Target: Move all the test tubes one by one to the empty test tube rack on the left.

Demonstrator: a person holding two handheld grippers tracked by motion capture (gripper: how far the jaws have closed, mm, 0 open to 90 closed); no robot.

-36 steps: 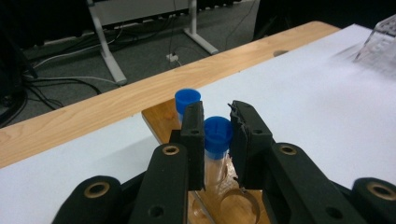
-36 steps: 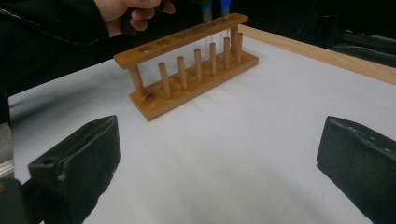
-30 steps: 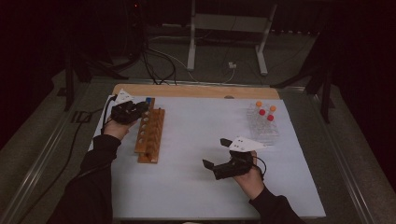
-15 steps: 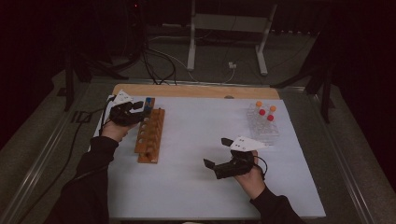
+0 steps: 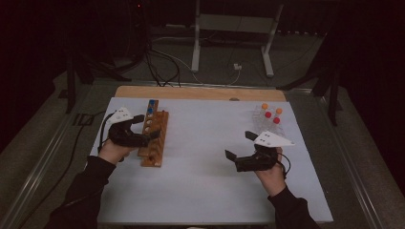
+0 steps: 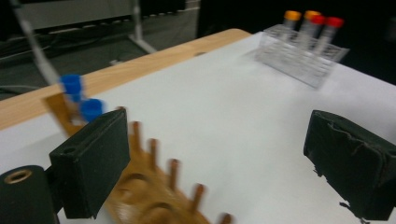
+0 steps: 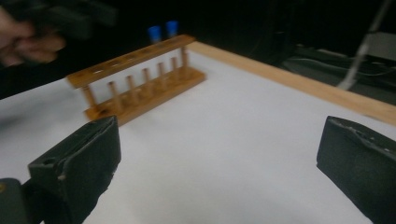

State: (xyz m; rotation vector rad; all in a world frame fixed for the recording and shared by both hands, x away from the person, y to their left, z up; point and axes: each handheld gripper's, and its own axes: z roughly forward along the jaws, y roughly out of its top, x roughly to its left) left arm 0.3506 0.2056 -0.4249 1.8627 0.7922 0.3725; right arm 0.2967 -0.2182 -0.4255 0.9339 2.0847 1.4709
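Motion is blurring your wooden tube rack (image 6: 154,196) below the left gripper (image 6: 219,163). Its jaws have just been opening and are standing spread, empty, just beside the rack's blue-capped tubes (image 6: 81,95). Your right gripper (image 5: 241,150) is also gaping empty, well apart.

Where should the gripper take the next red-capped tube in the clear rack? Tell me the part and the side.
Grip the red-capped tube just under its cap, coming from above with the right gripper, which is open and nearer. The tubes stand upright in the clear rack with only their tops clear of it, and orange-capped neighbours crowd the sides, so a top-down approach probably fits best.
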